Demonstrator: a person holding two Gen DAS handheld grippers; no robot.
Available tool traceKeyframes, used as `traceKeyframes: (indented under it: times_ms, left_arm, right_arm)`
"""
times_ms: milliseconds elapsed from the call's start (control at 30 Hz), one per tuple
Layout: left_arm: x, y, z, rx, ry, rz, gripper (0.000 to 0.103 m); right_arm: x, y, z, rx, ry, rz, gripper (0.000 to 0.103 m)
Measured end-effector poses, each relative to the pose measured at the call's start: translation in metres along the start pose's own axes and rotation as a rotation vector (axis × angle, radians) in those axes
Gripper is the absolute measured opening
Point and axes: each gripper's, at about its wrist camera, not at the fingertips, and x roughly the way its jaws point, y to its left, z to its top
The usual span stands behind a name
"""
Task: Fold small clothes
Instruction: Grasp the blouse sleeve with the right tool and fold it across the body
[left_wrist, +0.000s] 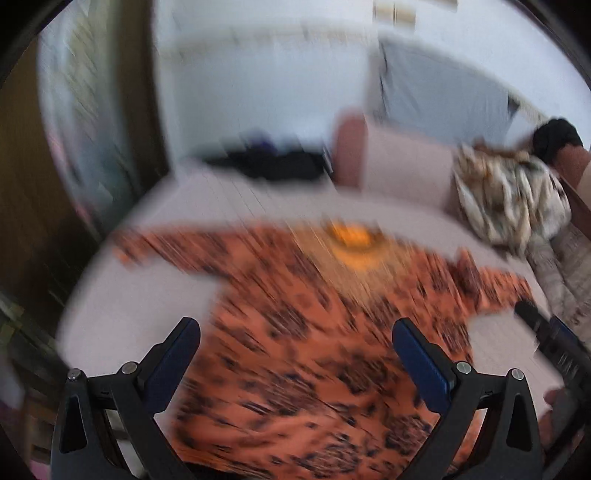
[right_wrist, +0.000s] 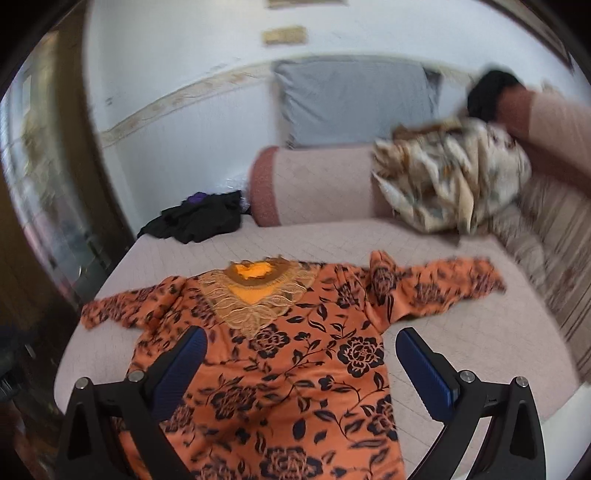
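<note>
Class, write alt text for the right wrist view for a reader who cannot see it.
An orange top with black flower print lies spread flat, sleeves out, on a pale pink bed cover, with the open right gripper above its lower half. Behind lie a crumpled black garment and a pink bolster cushion.

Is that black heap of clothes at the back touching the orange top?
Apart. The right wrist view shows the black heap lying near the bolster, with a bare strip of bedcover between it and the orange top.
</note>
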Motion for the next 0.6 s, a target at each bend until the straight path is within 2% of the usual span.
traceKeyframes:
  times_ms: [33,100,233,267,333,433,500,567,600]
  left_arm:
    - [0.035,-0.002,0.0,-0.014,0.079,-0.022,0.103]
    - [0.085,-0.007,-0.003,-0.037,0.16,-0.005,0.103]
    - [0.166,-0.019,-0.013,-0.022,0.211,0.081,0.103]
    - [0.176,-0.022,-0.015,-0.016,0.223,0.089,0.103]
    - [0.197,-0.028,-0.016,0.01,0.223,0.125,0.103]
    - [0.219,-0.034,-0.02,0.066,0.245,0.16,0.103]
    - [0.228,-0.033,-0.023,0.067,0.263,0.157,0.103]
    - [0.223,-0.031,-0.02,0.046,0.229,0.147,0.103]
    - [0.223,-0.031,-0.019,0.048,0.236,0.144,0.103]
  right_arm:
    - [0.014,-0.014,0.001,0.041,0.013,0.001,0.103]
    - [0.048,-0.051,0.001,0.133,0.043,-0.022,0.103]
    - [0.103,-0.137,0.002,0.293,0.065,-0.105,0.103]
    - [0.115,-0.163,0.002,0.35,0.068,-0.123,0.103]
    - [0.135,-0.216,0.001,0.508,0.066,-0.104,0.103]
    - [0.157,-0.302,-0.015,0.839,0.013,-0.033,0.103]
    - [0.172,-0.349,-0.031,1.031,-0.046,0.031,0.102]
    - [0.186,-0.38,-0.042,1.152,-0.058,0.044,0.084]
    - [0.191,-0.389,-0.043,1.179,-0.066,0.049,0.08]
